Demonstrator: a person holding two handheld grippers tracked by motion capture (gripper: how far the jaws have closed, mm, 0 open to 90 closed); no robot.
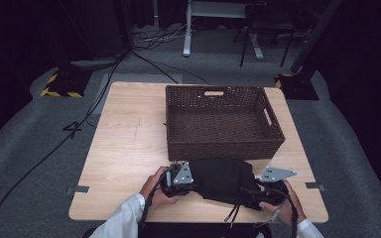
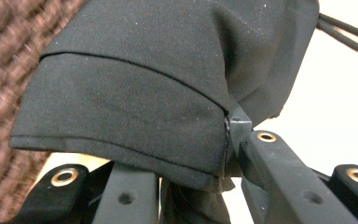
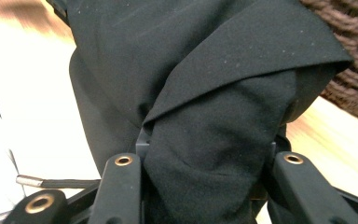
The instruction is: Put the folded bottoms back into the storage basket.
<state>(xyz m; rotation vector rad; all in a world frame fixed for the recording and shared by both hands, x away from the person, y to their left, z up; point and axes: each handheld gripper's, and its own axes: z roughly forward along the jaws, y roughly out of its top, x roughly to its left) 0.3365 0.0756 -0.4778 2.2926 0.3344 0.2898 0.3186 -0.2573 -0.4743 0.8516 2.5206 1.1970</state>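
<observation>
A folded black garment (image 1: 223, 179) lies on the wooden table (image 1: 124, 148) just in front of a brown wicker basket (image 1: 222, 121). My left gripper (image 1: 184, 182) is shut on the garment's left end; in the left gripper view the black cloth (image 2: 135, 93) bunches between the two jaws. My right gripper (image 1: 259, 191) is shut on the garment's right end, and in the right gripper view a thick fold of cloth (image 3: 214, 140) fills the gap between the jaws. Two drawstrings (image 1: 233, 213) hang from the garment toward the table's near edge.
The basket's wall (image 2: 0, 70) stands close behind the garment. Beyond the table are cables (image 1: 144, 59) on the grey floor, a yellow-and-black striped base (image 1: 59, 87) and desk legs (image 1: 188, 34). Bare tabletop lies to the left of the basket.
</observation>
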